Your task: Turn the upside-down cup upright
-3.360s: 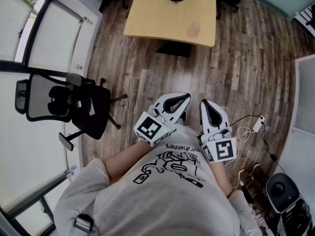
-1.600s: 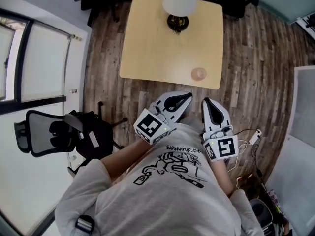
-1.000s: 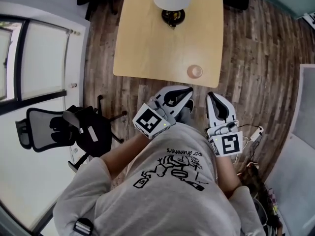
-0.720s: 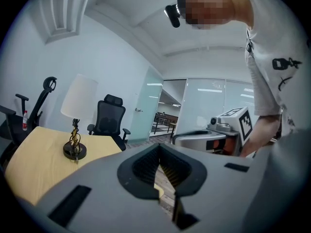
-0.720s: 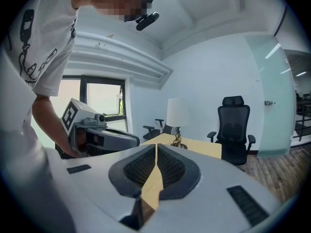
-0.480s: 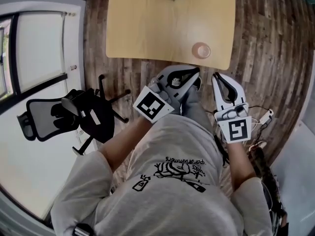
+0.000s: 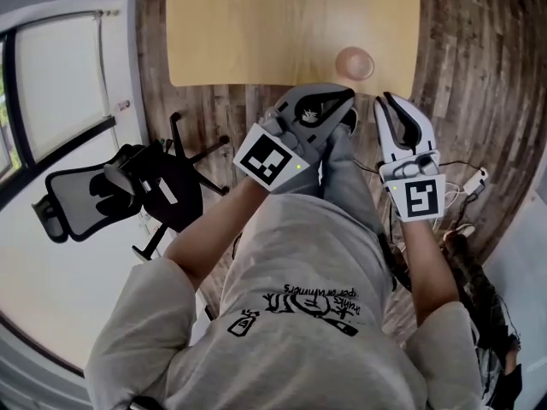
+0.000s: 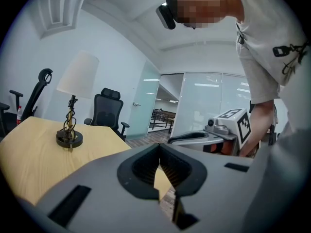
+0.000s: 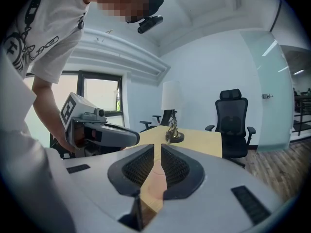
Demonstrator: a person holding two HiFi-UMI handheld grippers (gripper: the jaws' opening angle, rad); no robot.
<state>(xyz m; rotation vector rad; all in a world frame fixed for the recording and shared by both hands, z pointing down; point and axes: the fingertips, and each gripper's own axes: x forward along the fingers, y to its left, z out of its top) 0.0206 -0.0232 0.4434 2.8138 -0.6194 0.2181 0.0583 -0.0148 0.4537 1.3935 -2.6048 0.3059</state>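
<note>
Cup [image 7: 355, 62]: on the table [image 7: 256, 32], close to the near edge and toward the right corner, with bare wood all round it. In the head view it reads as a small pale-pink round. I cannot tell base from mouth at this angle, so I take the task's word that it is inverted.

Left gripper [image 7: 342, 99]: jaws pressed together, nothing between them. Its tip is just off the table's near edge, near the cup.

Right gripper [image 7: 386, 102]: jaws also together and empty. It sits beside the left one, off the same corner. In its own view a pinkish blur shows through the slit between the jaws, probably the cup lined up ahead.

Lamp [image 9: 172, 115]: on the far part of the table, well apart from the cup.

Handling, my estimate:
- The cup is probably light, stiff and smooth-walled.
- It could skid on the wood if nudged, so I should not push it.
- I would open the jaws first and take it across the side wall at about mid-height. Higher up, a tapered wall might slip out of the pads.
- Moderate squeeze only.
- The right gripper looks better placed.
- The flip needs a half roll of the wrist, so I would start with the wrist already rolled.
</note>
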